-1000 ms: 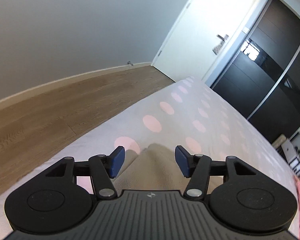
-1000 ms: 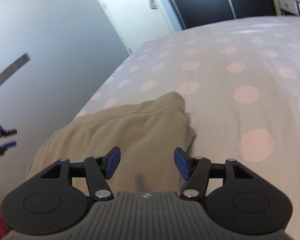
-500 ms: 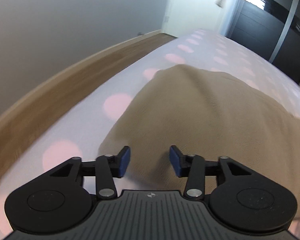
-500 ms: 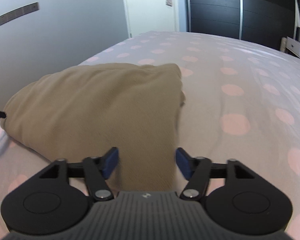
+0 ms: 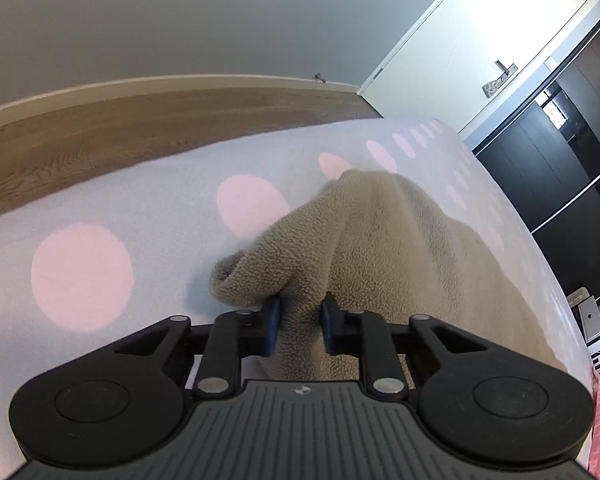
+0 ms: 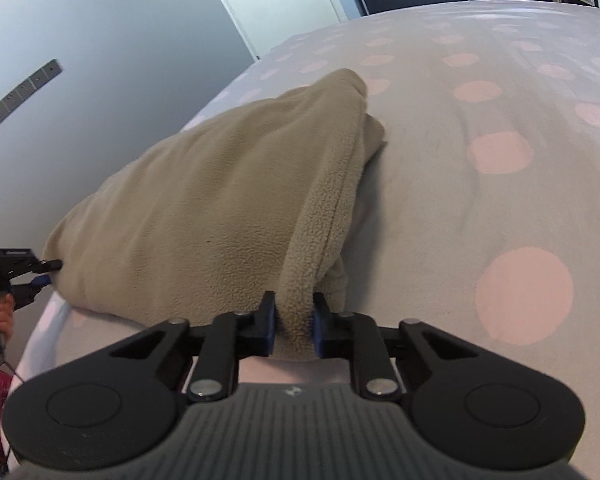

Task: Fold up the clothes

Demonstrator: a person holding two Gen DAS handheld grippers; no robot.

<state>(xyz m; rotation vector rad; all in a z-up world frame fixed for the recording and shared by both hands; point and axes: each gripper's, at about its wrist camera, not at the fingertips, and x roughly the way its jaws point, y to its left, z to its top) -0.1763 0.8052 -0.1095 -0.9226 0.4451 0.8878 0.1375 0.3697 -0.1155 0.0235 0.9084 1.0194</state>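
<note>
A beige fleece garment (image 5: 400, 248) lies folded on a pale bed sheet with pink dots (image 5: 140, 200). My left gripper (image 5: 300, 312) is closing, and its blue pads pinch the near left corner of the fleece. In the right wrist view the same garment (image 6: 204, 200) spreads to the left. My right gripper (image 6: 294, 316) is closing too, with the near right edge of the fleece squeezed between its pads. The left gripper (image 6: 20, 276) also shows at that view's left edge, against the garment's other corner.
The dotted bed sheet (image 6: 500, 80) stretches far to the right. A wooden floor (image 5: 140, 120) runs beside the bed's left edge, with a white door (image 5: 480, 40) and dark wardrobe (image 5: 560, 168) beyond. A person's hand (image 6: 0, 312) holds the left gripper's handle.
Both grippers sank to the near edge of the fleece and went from open to closed on it, one at each near corner.
</note>
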